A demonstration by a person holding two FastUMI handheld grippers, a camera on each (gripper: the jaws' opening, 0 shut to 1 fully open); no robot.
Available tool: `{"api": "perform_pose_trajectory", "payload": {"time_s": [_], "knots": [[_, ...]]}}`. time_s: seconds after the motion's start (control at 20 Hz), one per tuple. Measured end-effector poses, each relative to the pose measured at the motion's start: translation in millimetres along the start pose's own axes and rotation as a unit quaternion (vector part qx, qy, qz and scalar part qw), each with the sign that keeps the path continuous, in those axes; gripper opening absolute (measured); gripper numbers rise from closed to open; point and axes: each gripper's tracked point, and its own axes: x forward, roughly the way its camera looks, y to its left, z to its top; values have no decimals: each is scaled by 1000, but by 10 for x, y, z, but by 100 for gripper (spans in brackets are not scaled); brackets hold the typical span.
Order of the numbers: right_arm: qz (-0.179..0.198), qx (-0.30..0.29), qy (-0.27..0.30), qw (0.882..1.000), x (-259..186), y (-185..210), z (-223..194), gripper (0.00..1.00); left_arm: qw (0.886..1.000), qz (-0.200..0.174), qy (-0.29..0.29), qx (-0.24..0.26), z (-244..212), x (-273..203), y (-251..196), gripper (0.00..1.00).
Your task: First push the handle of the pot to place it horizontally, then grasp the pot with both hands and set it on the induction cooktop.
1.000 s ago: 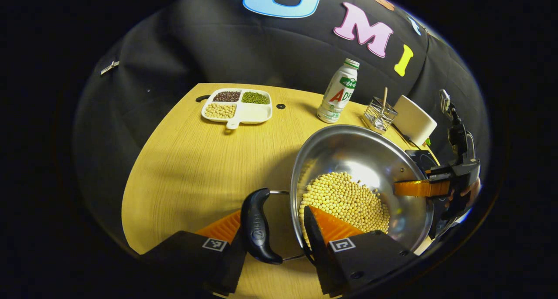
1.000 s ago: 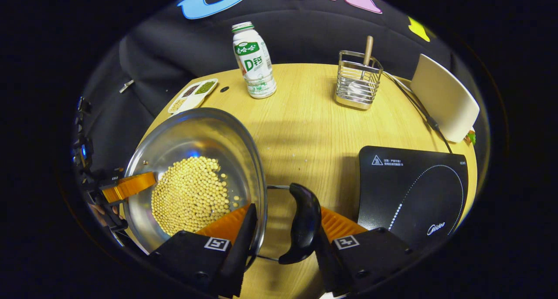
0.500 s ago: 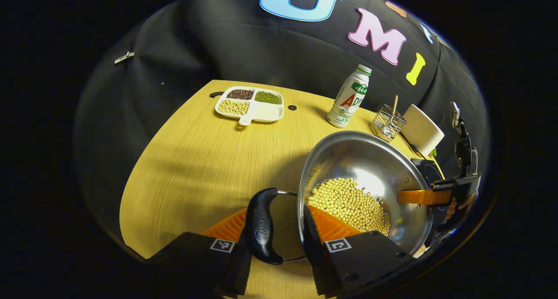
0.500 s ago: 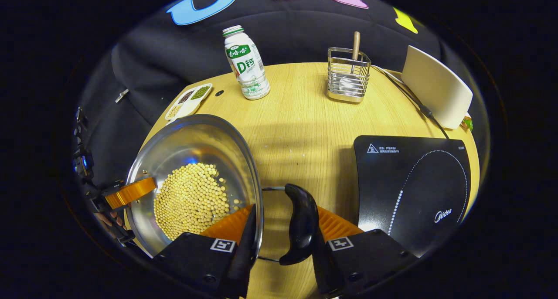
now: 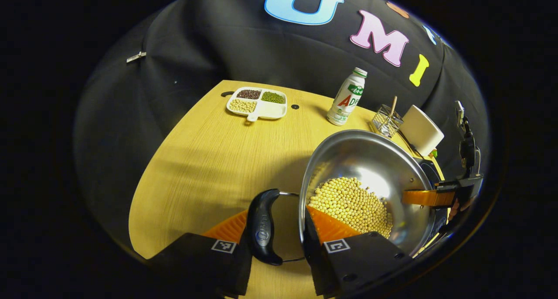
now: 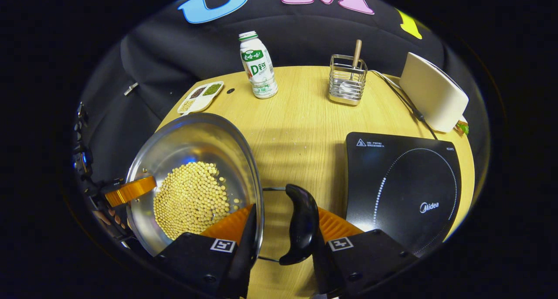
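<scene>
While aloft, pot (image 5: 370,168) w/ both tongs, L (image 5: 274,240) & R (image 6: 283,242), clamped on rim+handle.

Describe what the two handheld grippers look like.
Left gripper: two blocky black finger mounts, each bearing a square black-and-white marker, with ribbed pads on the inner faces. Right gripper: the same black blocky build, ribbing and square tags.

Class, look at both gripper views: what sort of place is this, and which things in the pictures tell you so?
Probably a mock kitchen set up in a cloth-walled booth. A black induction cooktop lies on a wooden table, a steel pot holds yellow beans, and a wire utensil holder stands at the back.
</scene>
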Motion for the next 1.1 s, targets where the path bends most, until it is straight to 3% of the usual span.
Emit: {"api": "perform_pose_trajectory", "payload": {"time_s": [0.05,0.1,0.3,0.35,0.4,0.55,0.6,0.8,0.85,0.9,1.1], "knots": [[-1,-1,-1,1000,-72,-15,-5,58,1000,-1,-1,-3,-14,-61,-38,58],[-3,-4,-3,1000,-152,-33,-12,62,1000,-3,-3,-4,-20,-128,-80,56],[-13,2,-8,1000,-482,-177,-30,61,1000,-10,-6,0,-38,-306,-323,56],[-14,4,-8,1000,-544,-216,-44,58,1000,-11,-7,3,-37,-343,-395,56],[-15,6,-10,1000,-604,-208,-49,62,1000,-11,-8,5,-22,-388,-453,56],[-9,6,-11,1000,-802,-327,-37,62,1000,-5,-14,12,10,-497,-662,56],[-7,7,-10,1000,-852,-388,-28,58,1000,-3,-14,13,19,-522,-739,56],[-5,8,-15,1000,-1011,-686,18,62,1000,-5,-8,13,1,-540,-1086,58],[-5,11,-14,1000,-1045,-767,11,57,1000,-6,-5,14,-3,-521,-1176,58],[-5,14,-13,1000,-1075,-857,11,61,1000,-8,-3,17,-5,-517,-1253,58],[-13,28,-9,999,-1155,-1259,-20,62,999,-15,5,30,-24,-380,-1673,58]]}}
